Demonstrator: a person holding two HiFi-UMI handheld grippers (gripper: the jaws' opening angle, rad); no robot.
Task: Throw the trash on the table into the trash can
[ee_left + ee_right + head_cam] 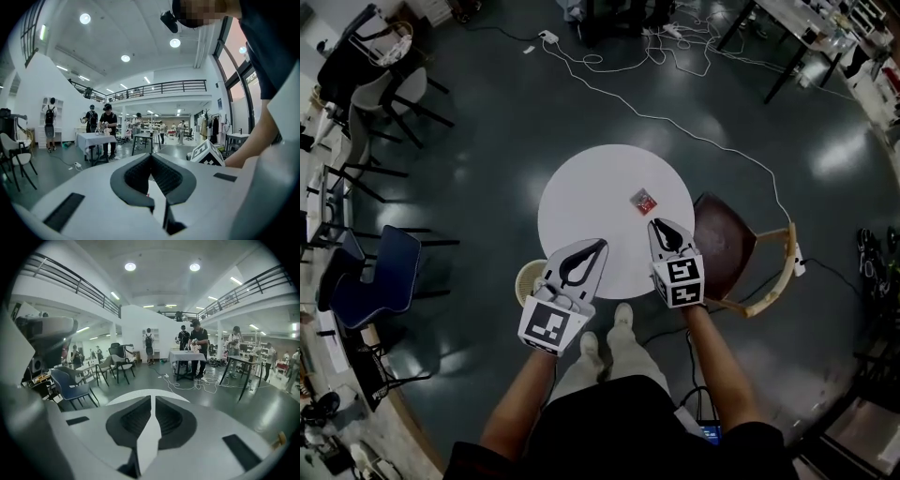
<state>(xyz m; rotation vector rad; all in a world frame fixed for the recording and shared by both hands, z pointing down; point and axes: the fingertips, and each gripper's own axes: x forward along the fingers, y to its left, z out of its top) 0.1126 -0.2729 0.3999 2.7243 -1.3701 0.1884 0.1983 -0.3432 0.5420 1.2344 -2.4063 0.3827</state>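
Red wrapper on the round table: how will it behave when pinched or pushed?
The red wrapper looks small and flat, so it is probably very light and floppy, likely to crumple in a pinch. Lying low on the smooth white table, it may slide rather than roll when pushed.

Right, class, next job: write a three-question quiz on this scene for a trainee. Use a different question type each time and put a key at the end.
1. True or false: the red wrapper lies on the round white table.
2. What stands just right of the table in the head view? A) a brown-seated chair B) a sofa C) a ladder
3. Fill in: the jaws of the left gripper and the right gripper are both ____.

Key: 1 true; 2 A; 3 shut, with nothing between them.
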